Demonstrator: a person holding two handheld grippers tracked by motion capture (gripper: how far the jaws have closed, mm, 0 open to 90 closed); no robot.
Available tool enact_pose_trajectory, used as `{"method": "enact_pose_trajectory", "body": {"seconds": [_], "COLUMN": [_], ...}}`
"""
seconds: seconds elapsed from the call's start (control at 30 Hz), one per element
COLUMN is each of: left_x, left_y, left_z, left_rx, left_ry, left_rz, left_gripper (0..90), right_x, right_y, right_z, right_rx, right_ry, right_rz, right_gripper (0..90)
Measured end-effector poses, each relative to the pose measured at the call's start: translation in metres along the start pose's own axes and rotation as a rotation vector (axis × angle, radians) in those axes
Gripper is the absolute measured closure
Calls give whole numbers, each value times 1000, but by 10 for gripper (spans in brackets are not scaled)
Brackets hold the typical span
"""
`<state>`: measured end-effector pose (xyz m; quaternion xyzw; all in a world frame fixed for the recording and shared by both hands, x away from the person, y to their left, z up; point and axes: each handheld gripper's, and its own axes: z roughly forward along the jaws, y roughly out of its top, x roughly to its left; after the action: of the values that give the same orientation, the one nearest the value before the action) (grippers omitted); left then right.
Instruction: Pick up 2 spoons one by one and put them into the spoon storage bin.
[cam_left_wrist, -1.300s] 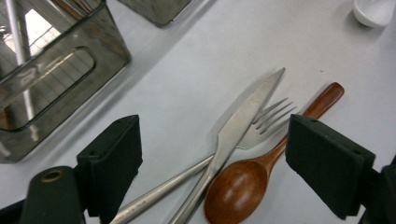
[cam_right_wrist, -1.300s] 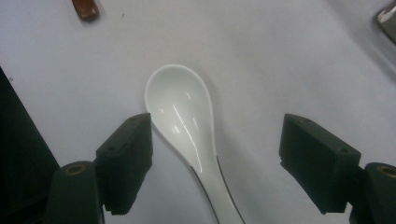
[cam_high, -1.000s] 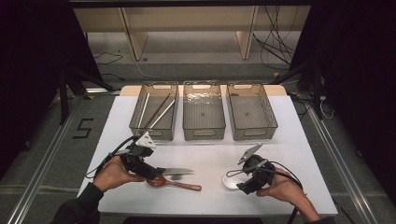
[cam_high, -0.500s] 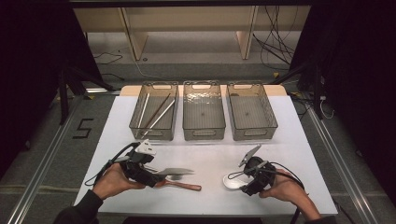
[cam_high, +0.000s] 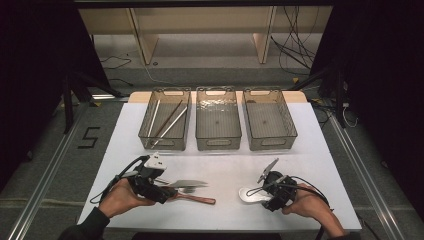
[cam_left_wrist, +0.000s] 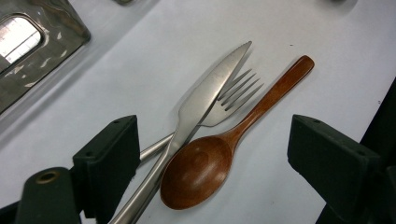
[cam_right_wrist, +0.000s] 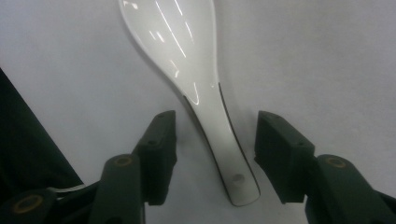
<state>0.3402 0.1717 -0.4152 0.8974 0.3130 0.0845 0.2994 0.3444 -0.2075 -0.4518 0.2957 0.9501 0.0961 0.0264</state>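
white table (cam_high: 225, 165) on grey floor (cam_high: 50, 150), dark room around.

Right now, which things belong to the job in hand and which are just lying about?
In the job:
- white spoon, between the closing right tongs, not yet pinched
- knife, fork and wooden spoon, by the open left tongs

Lying about:
- left bin holding chopsticks
- middle bin
- right bin
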Motion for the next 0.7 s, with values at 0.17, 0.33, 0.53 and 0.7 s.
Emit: {"method": "enact_pose_trajectory", "body": {"seconds": [0.17,0.33,0.53,0.7], "left_x": [-1,-1,-3,-4], "left_y": [-1,-3,-4,-5], "left_z": [-1,-1,-1,0], "left_rx": [-8,-6,-3,1], "left_ry": [0,3,5,9], "left_rz": [1,6,11,14], "left_gripper": [165,165,165,165], "right_x": [-3,-2,3,7], "right_y": [0,0,0,1], "right_z": [2,2,2,1], "right_rx": [16,17,22,27], "right_ry": [-1,-18,-7,-6], "right_rz": [-6,-26,-74,-111], "right_gripper": [572,649,734,771]}}
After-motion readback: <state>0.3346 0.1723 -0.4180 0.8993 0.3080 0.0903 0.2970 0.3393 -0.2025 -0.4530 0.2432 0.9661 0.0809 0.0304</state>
